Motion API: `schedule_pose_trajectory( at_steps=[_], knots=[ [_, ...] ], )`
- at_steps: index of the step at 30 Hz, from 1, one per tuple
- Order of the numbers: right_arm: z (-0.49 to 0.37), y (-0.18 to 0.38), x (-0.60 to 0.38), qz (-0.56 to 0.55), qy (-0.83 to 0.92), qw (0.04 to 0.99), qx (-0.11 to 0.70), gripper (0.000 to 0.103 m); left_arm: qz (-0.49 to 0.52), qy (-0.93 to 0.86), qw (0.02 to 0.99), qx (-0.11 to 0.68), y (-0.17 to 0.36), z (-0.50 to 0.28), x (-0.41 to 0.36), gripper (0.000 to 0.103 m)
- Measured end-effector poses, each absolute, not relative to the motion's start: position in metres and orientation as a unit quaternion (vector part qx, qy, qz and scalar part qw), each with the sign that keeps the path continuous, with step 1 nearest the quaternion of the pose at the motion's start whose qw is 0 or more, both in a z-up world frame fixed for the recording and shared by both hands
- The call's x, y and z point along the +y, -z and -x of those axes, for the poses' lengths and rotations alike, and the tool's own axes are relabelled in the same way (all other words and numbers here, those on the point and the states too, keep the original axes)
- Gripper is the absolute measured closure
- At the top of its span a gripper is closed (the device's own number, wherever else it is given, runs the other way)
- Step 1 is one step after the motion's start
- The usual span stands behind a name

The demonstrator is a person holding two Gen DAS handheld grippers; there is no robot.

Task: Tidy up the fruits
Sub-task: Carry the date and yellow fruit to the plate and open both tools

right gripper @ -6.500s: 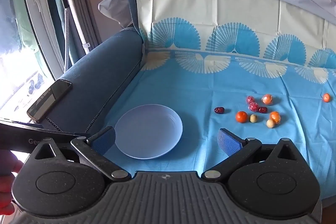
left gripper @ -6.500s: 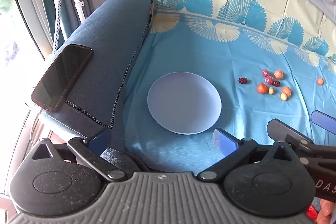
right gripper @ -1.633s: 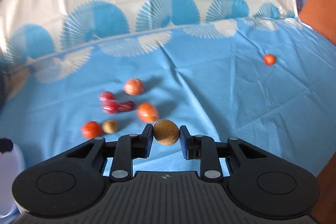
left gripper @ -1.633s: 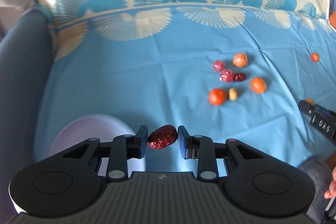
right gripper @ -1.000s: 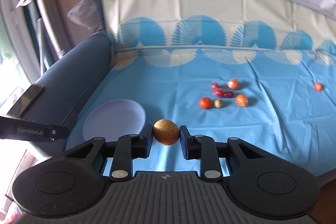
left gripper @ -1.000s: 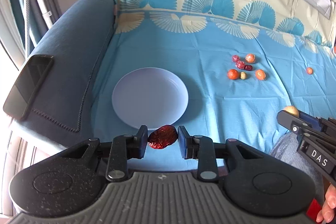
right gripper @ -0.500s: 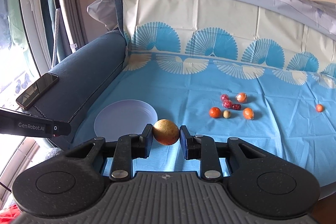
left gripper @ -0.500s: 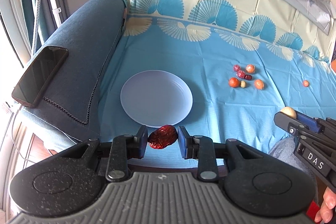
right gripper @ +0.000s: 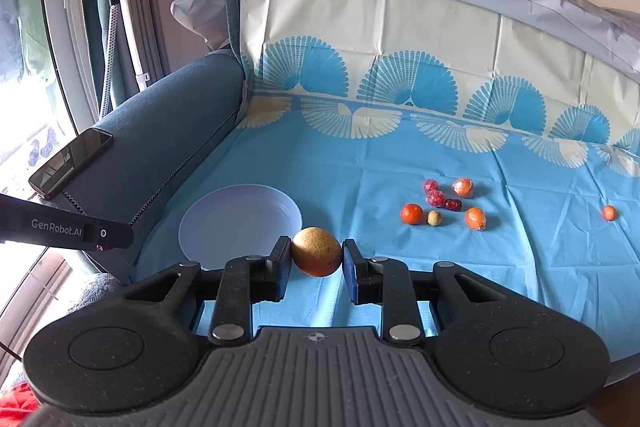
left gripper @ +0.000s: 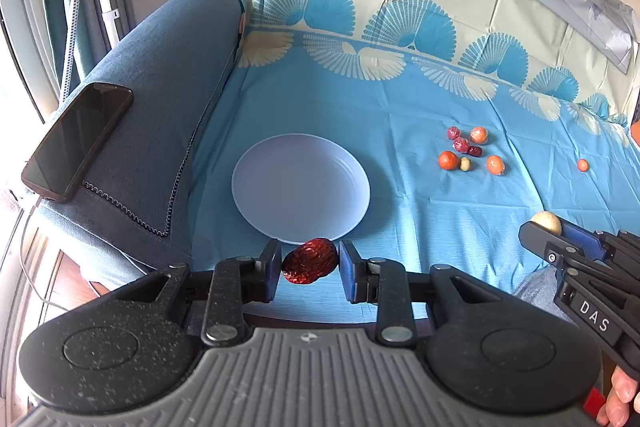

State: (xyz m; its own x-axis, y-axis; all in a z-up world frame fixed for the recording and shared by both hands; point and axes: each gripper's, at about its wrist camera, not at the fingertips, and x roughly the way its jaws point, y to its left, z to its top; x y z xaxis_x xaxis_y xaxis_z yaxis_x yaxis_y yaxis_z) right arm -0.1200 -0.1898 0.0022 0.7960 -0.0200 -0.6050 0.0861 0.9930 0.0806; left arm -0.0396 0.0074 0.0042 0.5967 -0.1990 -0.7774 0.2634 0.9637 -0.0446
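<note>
1. Blue fan-patterned cloth [left gripper: 400, 115] covers a sofa seat, with a phone [left gripper: 76, 141] lying on the denim-blue armrest [left gripper: 160, 75] at the left
2. An empty pale plate [left gripper: 300, 187] sits on the cloth near the armrest; the loose fruits [left gripper: 470, 151], small orange, red and pale ones, lie in a cluster well apart to its right, with one lone orange fruit [left gripper: 583, 165] farther right
3. Left tongs [left gripper: 309, 269] are closed most of the way on a wrinkled red date [left gripper: 309, 262], held above the cloth just short of the plate's near rim
4. Right tongs [right gripper: 316, 265] are pinched on a round yellow-brown fruit [right gripper: 316, 251], raised near the plate's right edge
5. Judging by this, the carrying step is in hand: both pieces are lifted but neither is yet over the plate
6. Next move likely calls for bringing each pair of tongs forward over the plate's middle, lowering close to it, then opening gently, since the round fruit could roll off the shallow rim
</note>
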Motion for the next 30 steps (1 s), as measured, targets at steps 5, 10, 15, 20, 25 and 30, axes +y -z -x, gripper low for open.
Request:
schedule_pose_trajectory(
  at_steps=[5, 10, 15, 20, 25, 30],
  knots=[
    [0.117, -0.001, -0.189, -0.050, 0.027, 0.945, 0.322, 0.074, -0.036, 0.128, 0.892, 0.432, -0.004, 0.036, 0.008, 0.069],
    [0.112, 0.001, -0.188, -0.047, 0.025, 0.944, 0.326, 0.074, -0.034, 0.125, 0.892, 0.434, -0.003, 0.028, 0.011, 0.069],
    [0.102, 0.005, -0.187, -0.041, 0.020, 0.942, 0.332, 0.074, -0.039, 0.117, 0.888, 0.442, 0.001, 0.014, 0.010, 0.069],
    [0.082, 0.008, -0.179, -0.037, 0.006, 0.942, 0.333, 0.074, -0.048, 0.107, 0.890, 0.440, 0.000, -0.006, 0.008, 0.069],
    [0.061, 0.014, -0.173, -0.036, -0.007, 0.939, 0.342, 0.074, -0.052, 0.101, 0.887, 0.447, 0.005, -0.029, 0.008, 0.069],
    [0.039, 0.026, -0.166, -0.033, -0.016, 0.934, 0.355, 0.074, -0.059, 0.098, 0.883, 0.455, 0.016, -0.052, 0.008, 0.069]
  ],
)
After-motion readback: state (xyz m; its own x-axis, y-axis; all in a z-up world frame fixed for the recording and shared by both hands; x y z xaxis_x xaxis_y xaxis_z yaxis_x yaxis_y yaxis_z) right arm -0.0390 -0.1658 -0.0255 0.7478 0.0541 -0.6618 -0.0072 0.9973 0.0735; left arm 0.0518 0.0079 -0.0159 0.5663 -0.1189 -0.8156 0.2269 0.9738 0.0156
